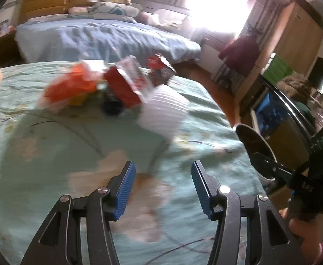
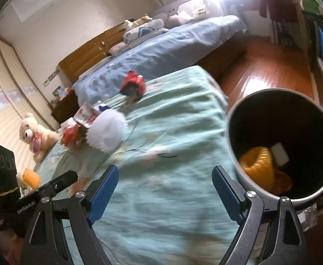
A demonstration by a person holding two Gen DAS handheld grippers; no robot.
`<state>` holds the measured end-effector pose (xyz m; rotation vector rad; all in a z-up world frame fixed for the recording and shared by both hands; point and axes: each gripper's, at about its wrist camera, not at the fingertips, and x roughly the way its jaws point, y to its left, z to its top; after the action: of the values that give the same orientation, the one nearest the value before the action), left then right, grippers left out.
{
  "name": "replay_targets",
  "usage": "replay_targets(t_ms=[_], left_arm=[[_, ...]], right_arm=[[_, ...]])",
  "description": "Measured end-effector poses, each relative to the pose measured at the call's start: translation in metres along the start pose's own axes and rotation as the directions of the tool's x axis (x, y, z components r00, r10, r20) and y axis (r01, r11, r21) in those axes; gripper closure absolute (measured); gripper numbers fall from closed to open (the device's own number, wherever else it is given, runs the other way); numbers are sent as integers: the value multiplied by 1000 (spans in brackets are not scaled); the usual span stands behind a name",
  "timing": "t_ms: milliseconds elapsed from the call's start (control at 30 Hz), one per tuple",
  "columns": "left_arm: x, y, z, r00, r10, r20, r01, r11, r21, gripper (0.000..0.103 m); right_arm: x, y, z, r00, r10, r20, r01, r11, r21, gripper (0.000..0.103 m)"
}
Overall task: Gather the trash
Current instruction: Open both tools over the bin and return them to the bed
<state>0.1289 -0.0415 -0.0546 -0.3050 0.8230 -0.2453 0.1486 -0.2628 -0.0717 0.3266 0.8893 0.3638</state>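
A home bedroom — two beds side by side, one under a blue quilt (image 1: 99, 37), the nearer in a green floral sheet (image 2: 172, 114), with a wooden headboard (image 1: 57, 2), pillows (stacked), a teddy bear (image 2: 36, 135) and a wardrobe (image 1: 293, 42).

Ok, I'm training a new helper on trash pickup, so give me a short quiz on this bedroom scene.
1. True or false: the bin is empty.
2. Which claw holds something? A) left B) right C) neither
3. Fill in: the white ribbed cup lies on its ____ on the green bedspread.

Key
1. False: an orange ribbed cup and a white piece lie inside.
2. C: both claws are open, with nothing between the pads.
3. Side, next to the red wrappers.
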Motion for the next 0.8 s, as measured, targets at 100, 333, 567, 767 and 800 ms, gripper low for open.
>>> replay_targets(t_ms=[100, 333, 567, 767, 800], left_arm=[[-10, 14, 0, 1000, 21, 11, -21, 999, -28, 50], [-23, 33, 0, 998, 65, 24, -64, 997, -49, 50], [-27, 51, 5, 996, 90, 24, -88, 993, -73, 48], [-19, 63, 21, 992, 121, 34, -118, 990, -74, 46], [-17, 64, 24, 992, 125, 35, -122, 990, -70, 46]], right_arm=[[7, 12, -2, 1000, 20, -8, -20, 1000, -11, 15], [27, 36, -5, 997, 63, -48, -65, 998, -28, 14], [44, 55, -4, 993, 93, -68, -95, 995, -34, 14], [57, 68, 0, 992, 100, -75, -104, 993, -57, 13], [59, 70, 1, 992, 100, -76, -104, 993, -60, 13]])
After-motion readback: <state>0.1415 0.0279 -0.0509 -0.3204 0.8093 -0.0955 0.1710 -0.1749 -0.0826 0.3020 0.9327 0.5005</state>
